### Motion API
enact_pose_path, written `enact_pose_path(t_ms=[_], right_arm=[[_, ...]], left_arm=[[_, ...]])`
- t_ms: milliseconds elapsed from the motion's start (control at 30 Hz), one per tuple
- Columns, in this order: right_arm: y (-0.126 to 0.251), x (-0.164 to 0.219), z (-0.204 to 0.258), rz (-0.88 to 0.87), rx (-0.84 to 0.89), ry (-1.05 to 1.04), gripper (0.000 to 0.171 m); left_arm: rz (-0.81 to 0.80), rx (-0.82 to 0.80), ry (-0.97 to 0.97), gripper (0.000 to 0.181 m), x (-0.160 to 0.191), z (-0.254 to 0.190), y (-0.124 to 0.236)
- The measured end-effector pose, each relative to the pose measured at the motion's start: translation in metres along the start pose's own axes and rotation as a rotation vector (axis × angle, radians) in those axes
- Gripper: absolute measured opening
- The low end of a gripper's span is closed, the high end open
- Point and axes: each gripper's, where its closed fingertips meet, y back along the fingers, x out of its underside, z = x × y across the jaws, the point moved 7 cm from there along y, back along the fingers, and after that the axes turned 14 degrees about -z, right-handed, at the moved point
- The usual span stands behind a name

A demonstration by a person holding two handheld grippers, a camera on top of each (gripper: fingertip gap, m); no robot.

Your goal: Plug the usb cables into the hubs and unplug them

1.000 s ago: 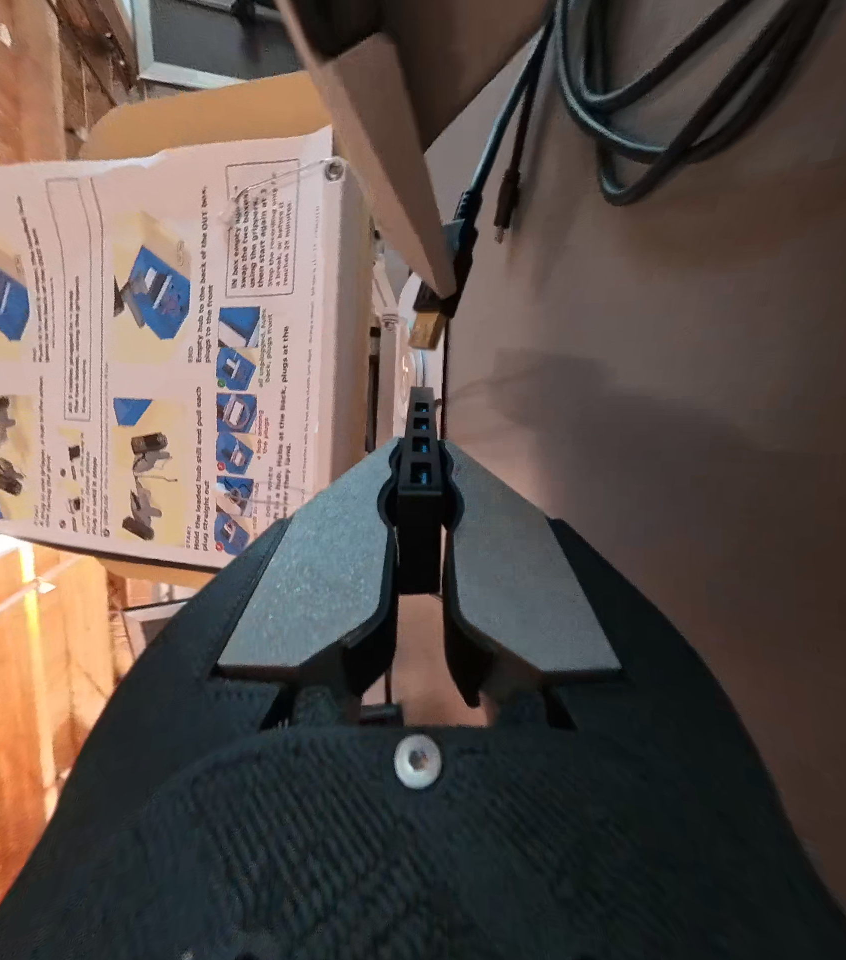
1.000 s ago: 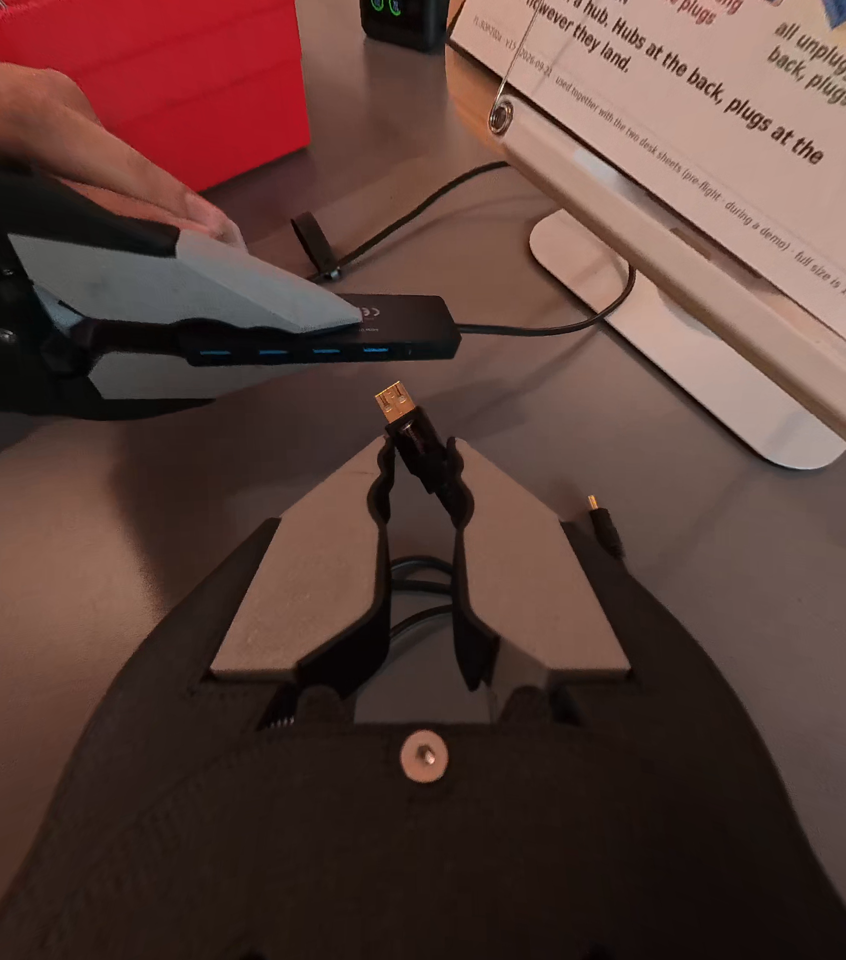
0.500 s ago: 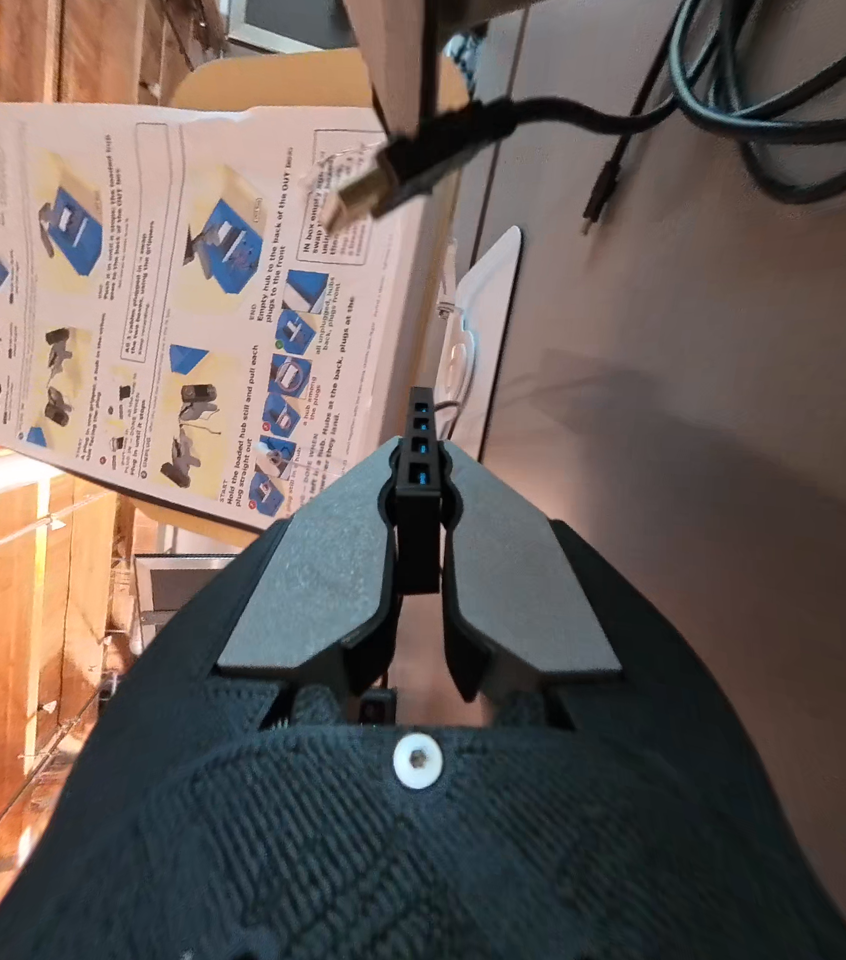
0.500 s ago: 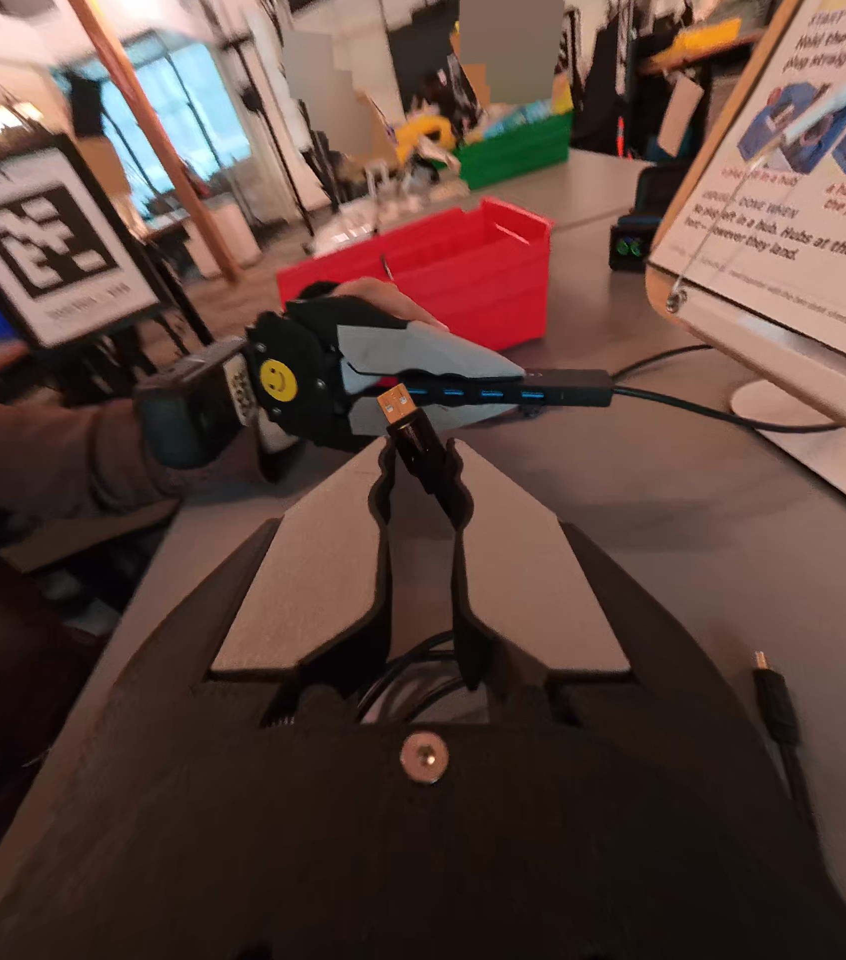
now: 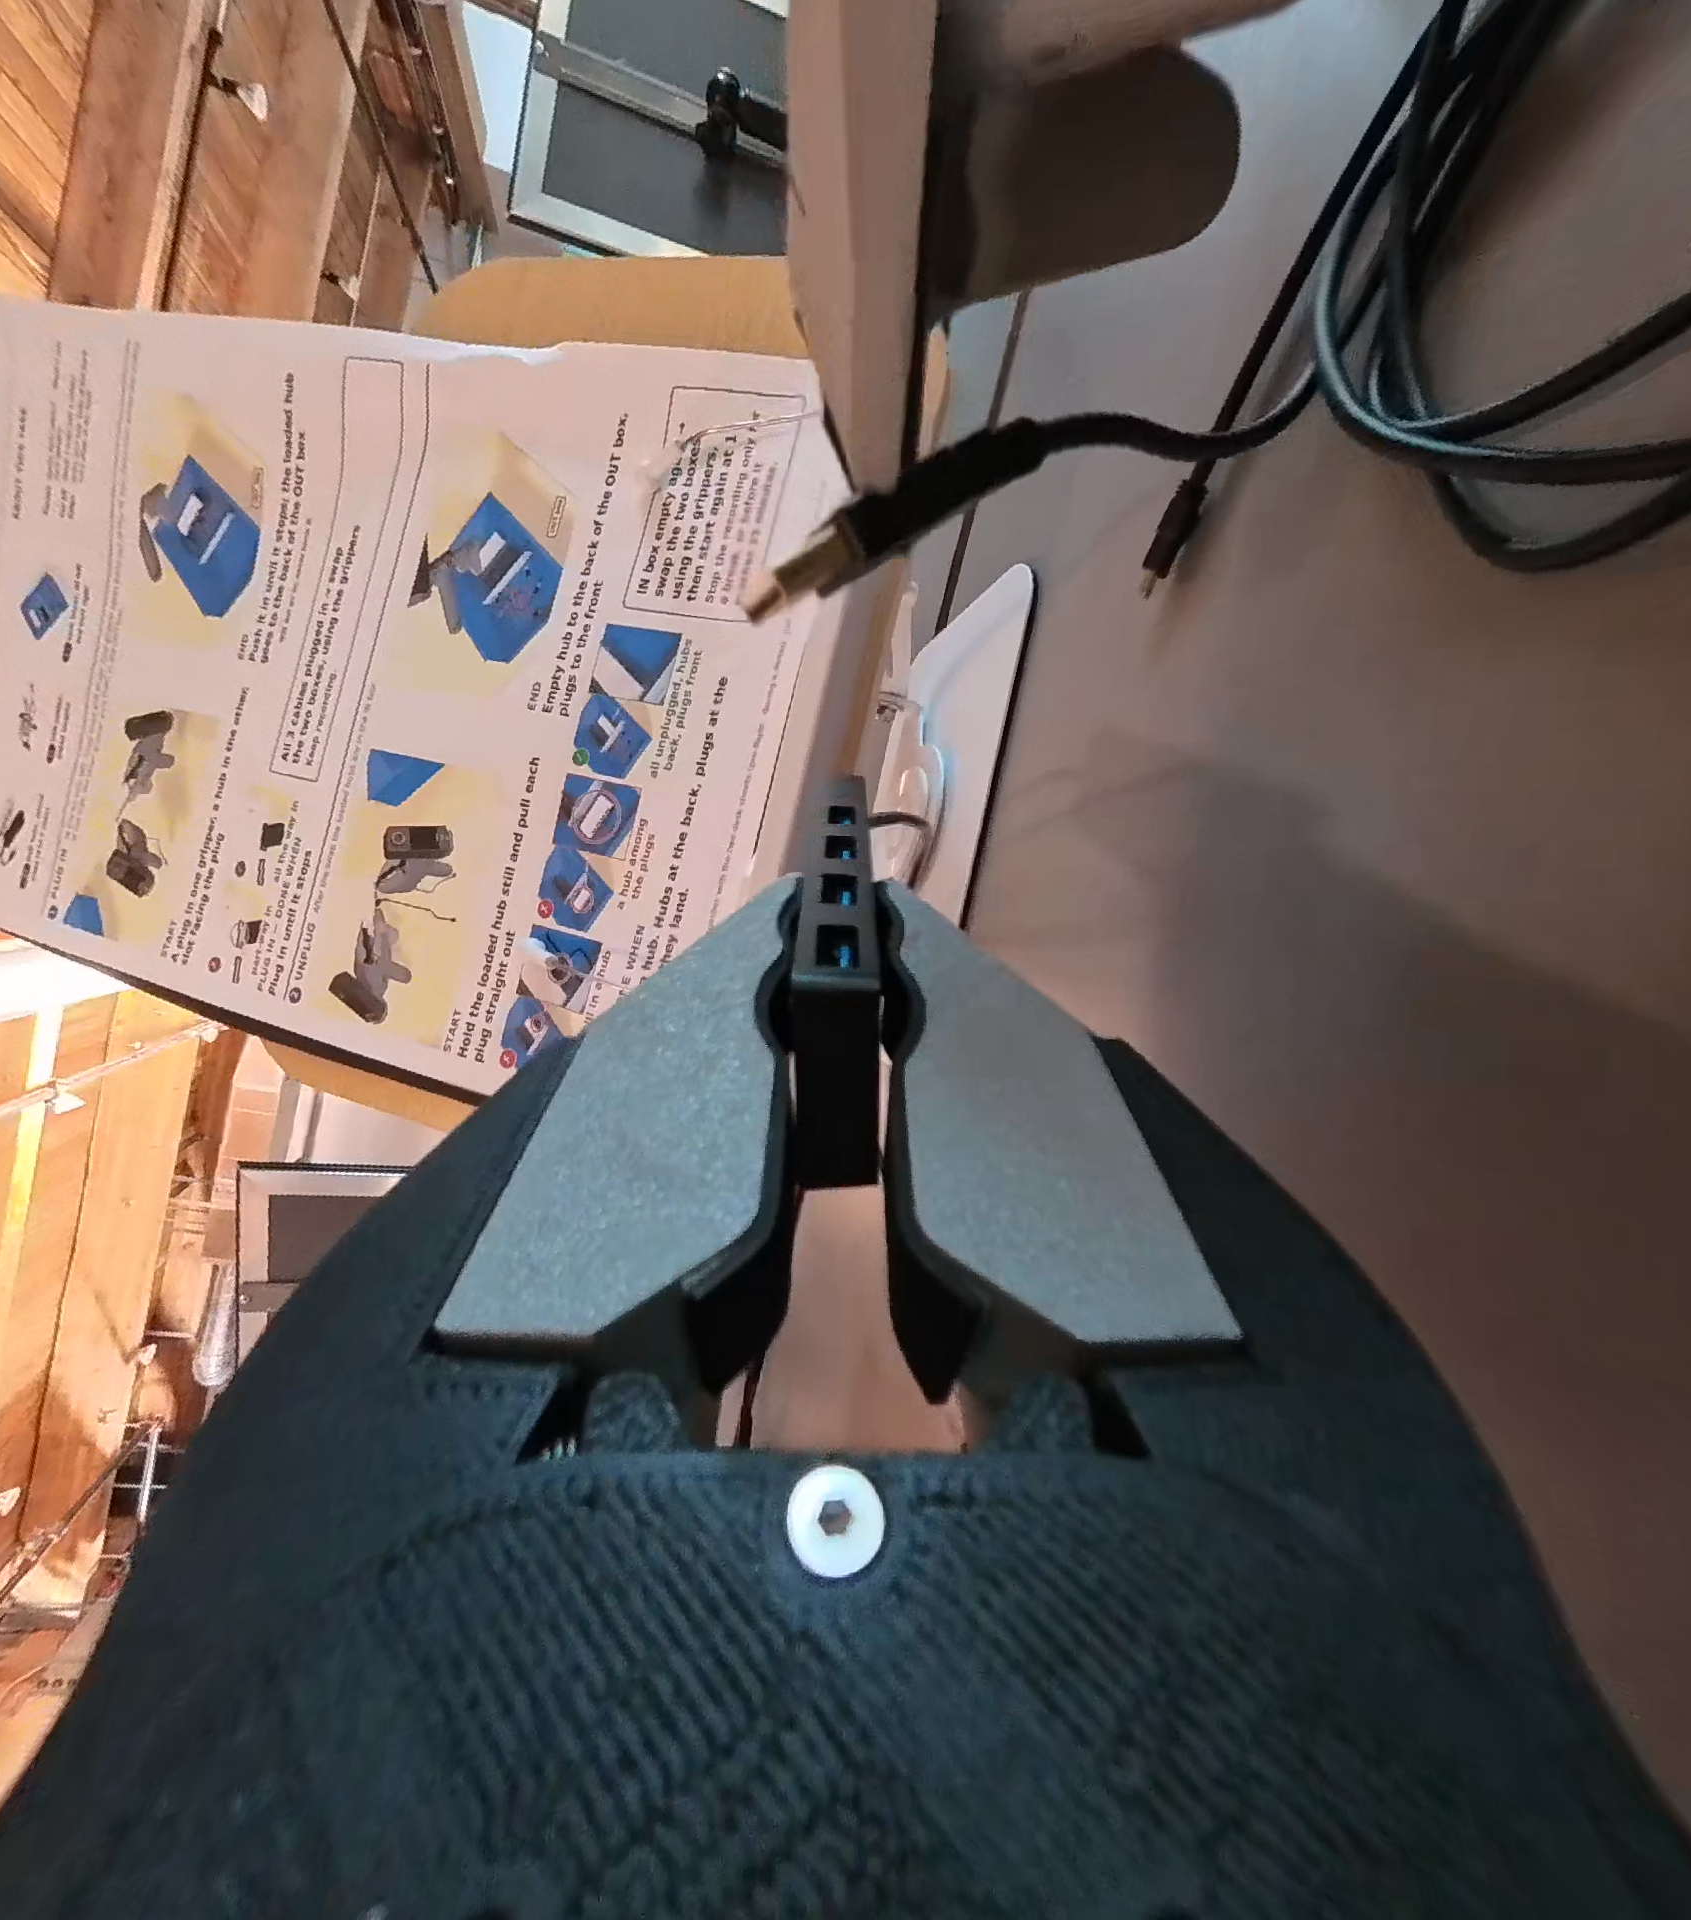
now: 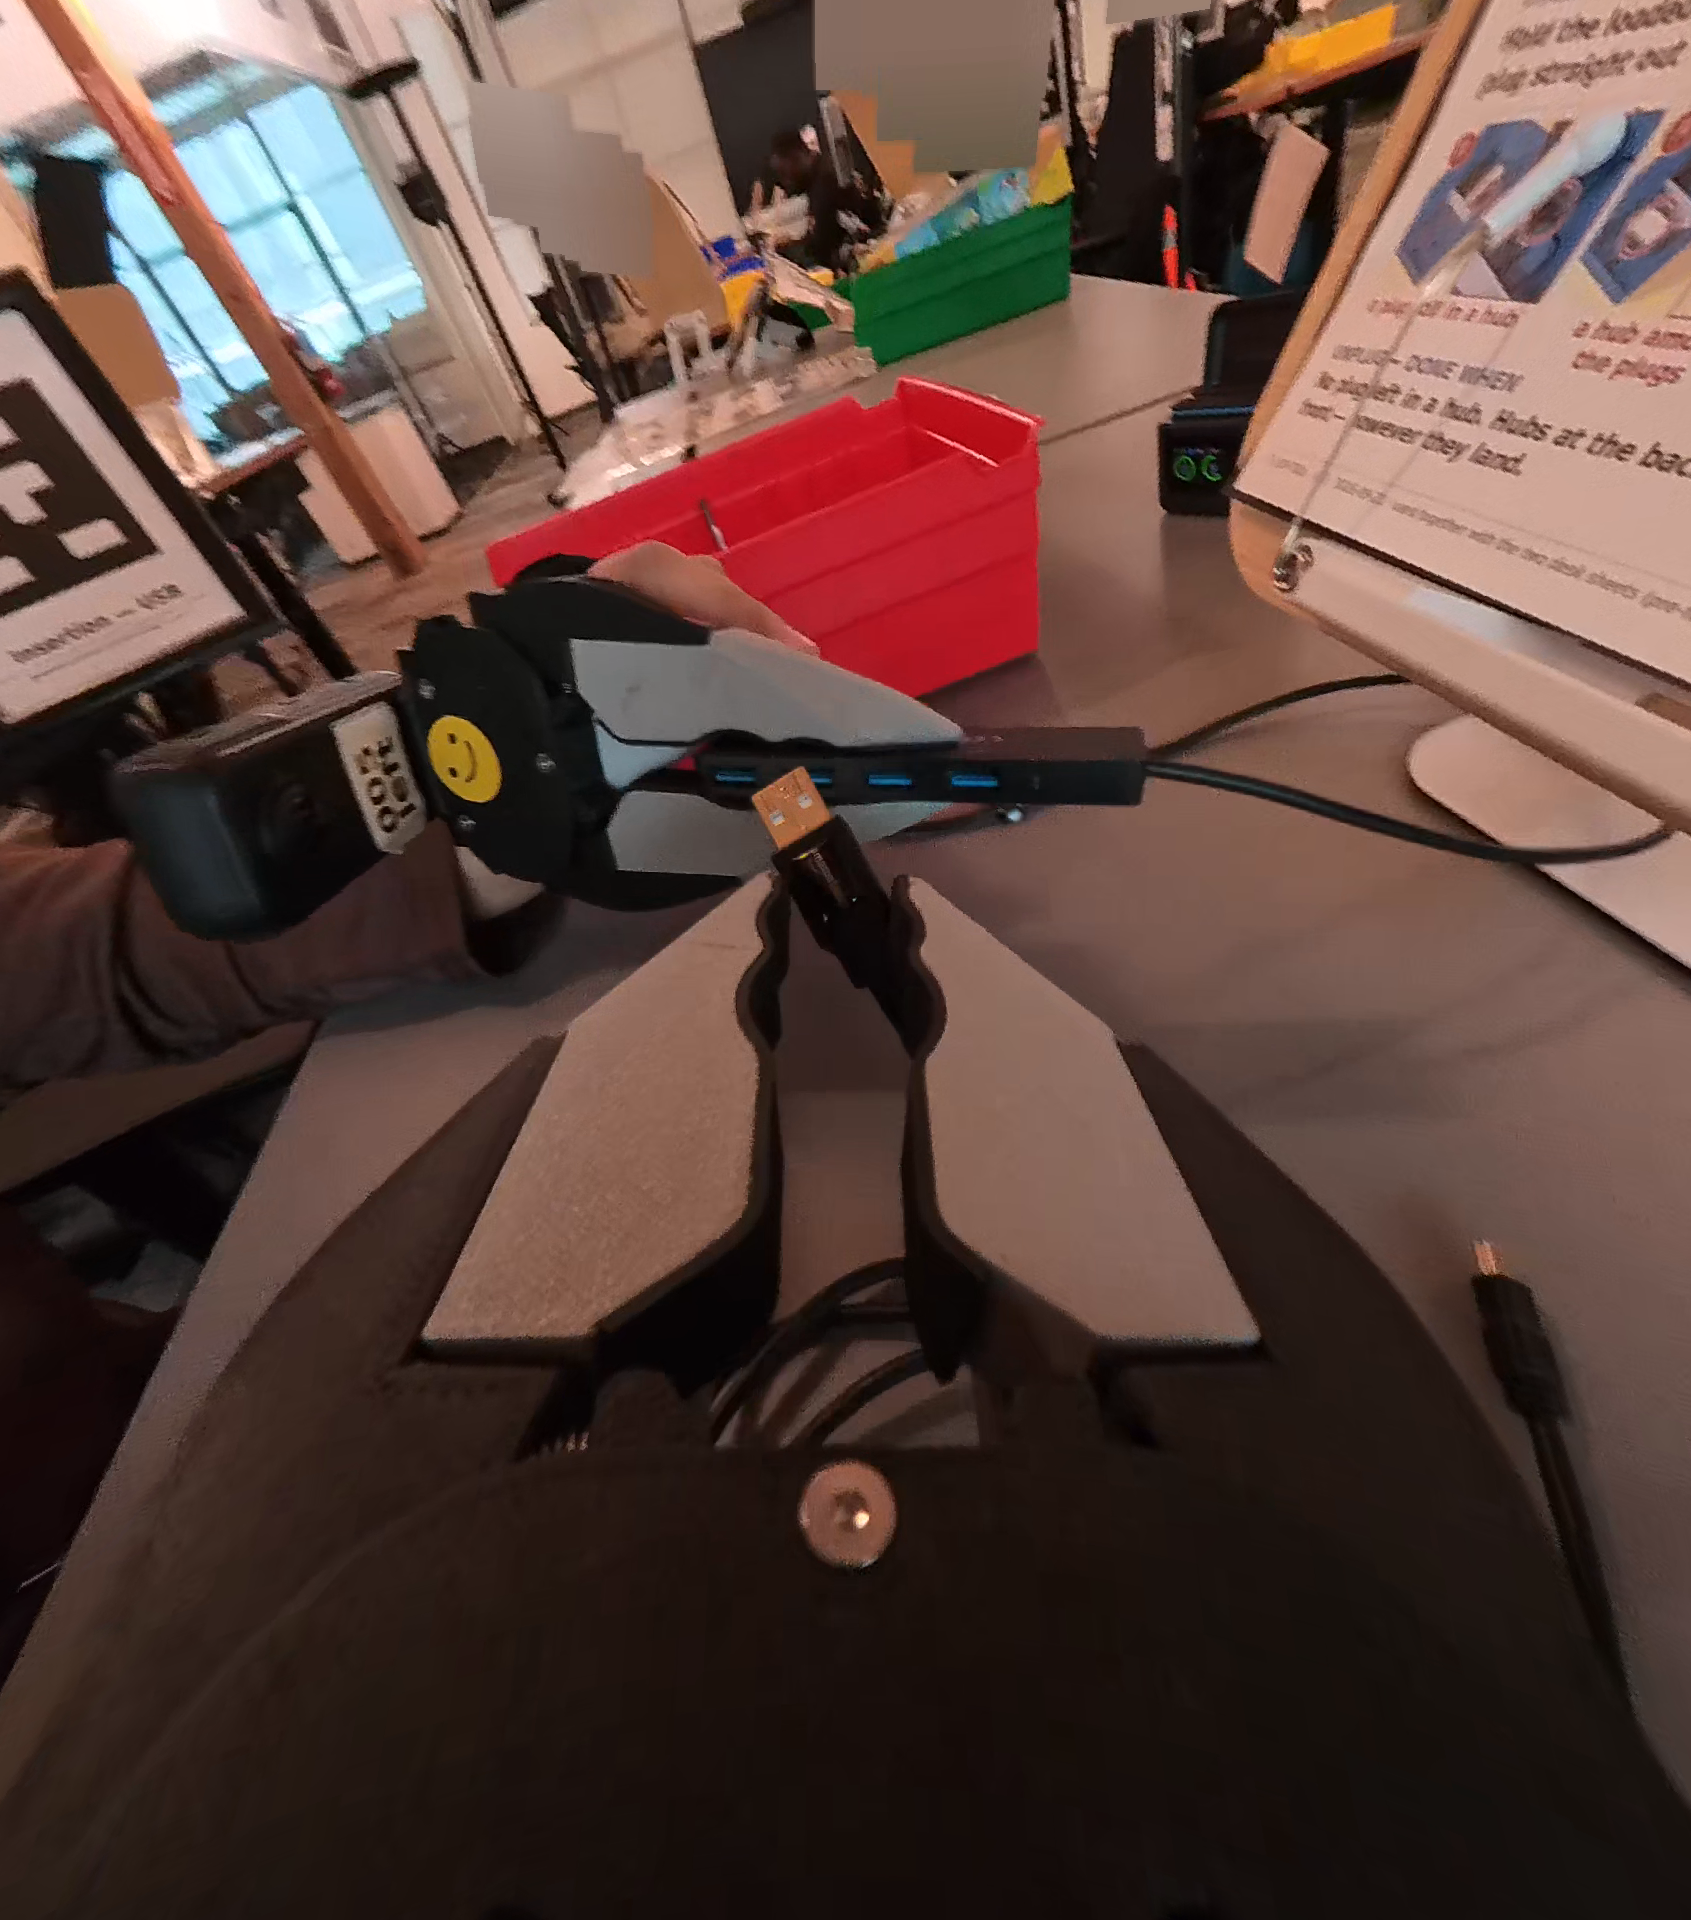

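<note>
My left gripper [image 5: 836, 940] is shut on a slim black USB hub [image 5: 839, 904] with several blue ports, held above the grey table. The hub also shows in the right wrist view [image 6: 934, 774], gripped by the left gripper [image 6: 612, 769]. My right gripper [image 6: 836, 925] is shut on a black USB cable plug [image 6: 820, 862] whose gold metal tip points at the hub's ports, just in front of them and apart from them. In the left wrist view the plug [image 5: 830, 566] hangs in the air above the hub, held by the right gripper's finger [image 5: 862, 260].
A printed instruction sheet on a stand [image 6: 1568, 343] is at the right. A red bin [image 6: 820, 540] sits behind the hub. A second loose cable end [image 6: 1516, 1340] lies on the table [image 6: 1340, 987] at the right, with coiled black cables [image 5: 1547, 416]. A marker sign [image 6: 20, 509] stands at the left. About 6 cm separates my left fingertips from my right.
The right gripper has lifted and tilted up with the plug, bringing its tip level with the hub's ports. The left gripper has raised the hub off the table.
</note>
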Motion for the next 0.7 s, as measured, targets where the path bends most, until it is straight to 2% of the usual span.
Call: enact_pose_path(t_ms=[167,300,433,700], right_arm=[[-0.004,0.01,-0.012,0.128,0.251,0.062,0.016],[-0.009,0.014,-0.011,0.197,0.339,0.114,0.016],[-0.01,0.016,-0.012,0.254,0.426,0.144,0.016],[-0.008,0.021,-0.014,0.325,0.5,0.135,0.016]], left_arm=[[-0.003,0.029,-0.009,0.008,-0.003,-0.006,-0.003],[0.006,0.057,-0.04,0.008,-0.005,-0.012,-0.007],[0.044,0.087,-0.158,0.008,-0.006,-0.02,-0.011],[0.092,0.11,-0.294,0.008,-0.014,-0.03,-0.019]])
